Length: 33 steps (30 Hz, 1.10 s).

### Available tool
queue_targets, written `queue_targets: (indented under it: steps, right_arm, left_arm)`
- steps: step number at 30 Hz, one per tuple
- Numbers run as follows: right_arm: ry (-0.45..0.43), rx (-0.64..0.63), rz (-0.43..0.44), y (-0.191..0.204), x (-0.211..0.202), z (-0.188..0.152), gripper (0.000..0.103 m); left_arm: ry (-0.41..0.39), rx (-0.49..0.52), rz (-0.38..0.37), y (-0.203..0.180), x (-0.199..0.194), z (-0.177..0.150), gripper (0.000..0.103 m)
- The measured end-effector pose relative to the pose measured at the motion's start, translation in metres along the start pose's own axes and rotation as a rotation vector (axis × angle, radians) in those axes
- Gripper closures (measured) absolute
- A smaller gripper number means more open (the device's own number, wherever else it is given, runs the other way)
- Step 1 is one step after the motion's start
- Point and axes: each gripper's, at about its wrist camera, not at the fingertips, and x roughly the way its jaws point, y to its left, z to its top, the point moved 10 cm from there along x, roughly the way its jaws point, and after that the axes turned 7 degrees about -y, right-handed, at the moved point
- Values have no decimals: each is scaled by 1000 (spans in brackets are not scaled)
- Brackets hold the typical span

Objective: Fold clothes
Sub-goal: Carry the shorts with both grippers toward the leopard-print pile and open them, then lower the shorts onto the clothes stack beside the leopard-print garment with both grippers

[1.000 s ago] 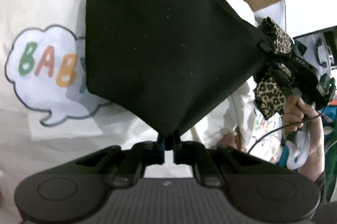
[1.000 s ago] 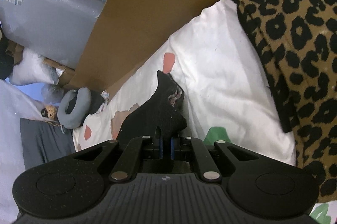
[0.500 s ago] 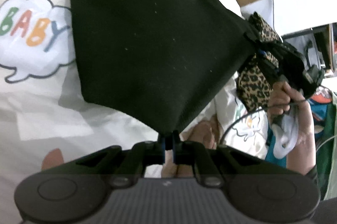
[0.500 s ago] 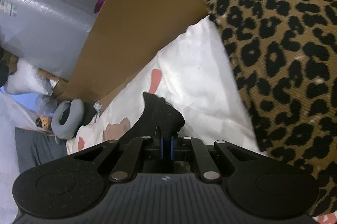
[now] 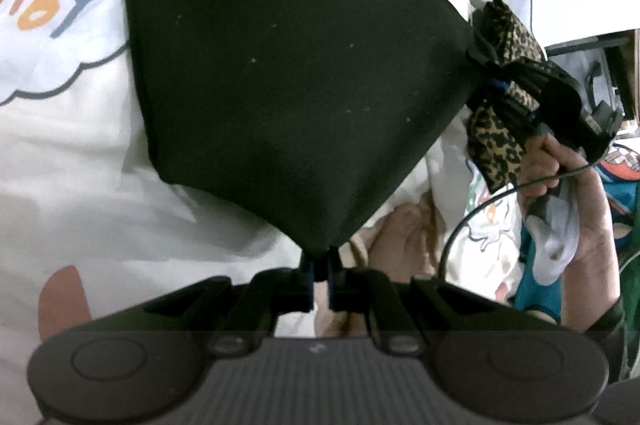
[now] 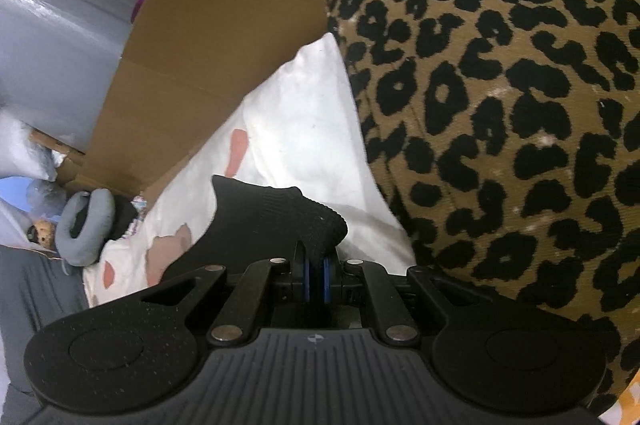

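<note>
White bedsheet (image 5: pixel 80 161) with a "BABY" cloud print (image 5: pixel 52 13) is the work surface; cardboard (image 6: pixel 192 37) stands behind it, with a grey case further back.

Black cloth (image 5: pixel 288 65) is the landmark. It is stretched between both tools, far part lying on the sheet just right of the cloud print, near part lifted off.

- Left gripper (image 5: pixel 319 275): jaws nearly closed, pinching the cloth's near corner.
- Right gripper (image 6: pixel 315 275): jaws nearly closed on the cloth's right corner. Seen from the left camera, it sits at the cloth's right tip (image 5: pixel 486 63), with a hand (image 5: pixel 560 193) on its handle.
- Leopard cloth (image 6: pixel 500 105) hangs right at that same corner and fills the right camera's view. I can't tell whether it's caught in the right jaws or just draped beside them.

Risks, as I judge them:
- Both grips hold only a small bite of corner. More tension between them could pull a corner out, and the lifted part would collapse crooked.
- If the leopard piece is trapped with the black corner, it gets dragged into the fold and bunches that edge.
- The right camera's view is mostly blocked by leopard print, so placing that corner is nearly blind.
- The cable (image 5: pixel 480 209) hangs off the right tool, close to the cloth's lower right edge, and could snag.
- The sheet is soft and could wrinkle under the cloth.
</note>
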Motion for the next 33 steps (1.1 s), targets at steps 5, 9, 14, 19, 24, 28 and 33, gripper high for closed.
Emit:
queue_targets:
  steps: [5,9,14,19,24,28,33]
  right_arm:
    - [-31,33,-53,-15,-4,2,92]
    - [-86,2,-105,-20,-19,12,88]
    - [-113,5,-115,-21,-38,21,88]
    - [-89,6,-76,-17,-52,17,87]
    - [-80,77,-53,-22,-61,3,64]
    - [-32,39,-35,-19,-60,-17,59]
    - [2,24,-36,-22,-61,-30,59]
  left_arm:
    - [103,4,66,9,-2,-14,97]
    - [107,32,86,13,-24,-12,89]
    - [82,65,126,22,-45,15,61]
    - [115,197,224,31,-50,52,39]
    - [166,277,267,42,-54,86,29]
    - [189,311,261,40,-60,116,21]
    - [204,427,293,34,-64,152,19]
